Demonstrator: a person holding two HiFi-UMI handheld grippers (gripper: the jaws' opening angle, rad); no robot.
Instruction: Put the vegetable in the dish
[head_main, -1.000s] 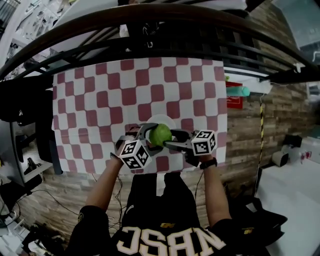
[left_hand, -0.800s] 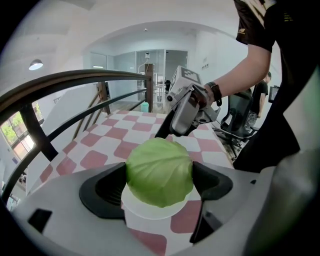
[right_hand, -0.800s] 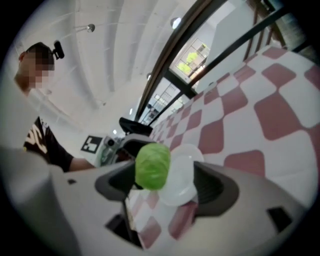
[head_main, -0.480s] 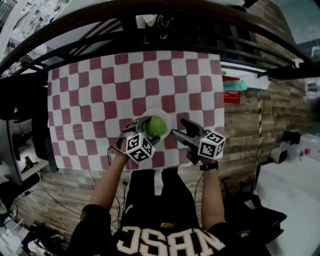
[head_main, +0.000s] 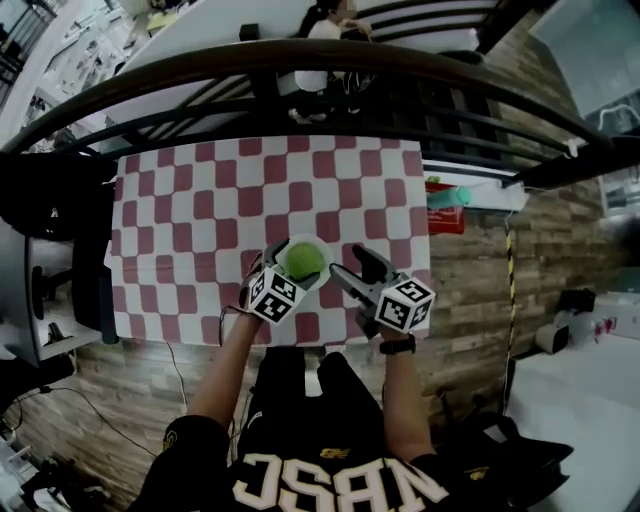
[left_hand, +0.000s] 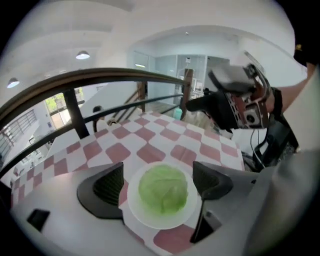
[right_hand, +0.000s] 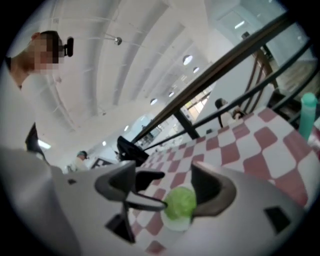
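A round green cabbage (head_main: 303, 260) lies in a small white dish (head_main: 322, 245) near the front edge of the checked table. My left gripper (head_main: 290, 272) hangs over the dish, its jaws wide to either side of the cabbage (left_hand: 162, 190) with gaps on both sides; it is open. My right gripper (head_main: 348, 262) stands just right of the dish, open and empty. In the right gripper view the cabbage (right_hand: 180, 204) and dish (right_hand: 175, 223) lie beyond the right gripper (right_hand: 165, 187), with the left gripper's dark fingers (right_hand: 145, 176) beside them.
A red-and-white checked cloth (head_main: 200, 210) covers the table. A dark railing (head_main: 300, 60) runs behind its far edge. A teal bottle (head_main: 455, 195) and a red object (head_main: 443, 217) sit off the table's right side. Brick-patterned floor lies in front.
One second ago the cabbage was held up between the grippers. It now lies in the dish, and the right gripper has let go and drawn back to the right. The left gripper stays over it.
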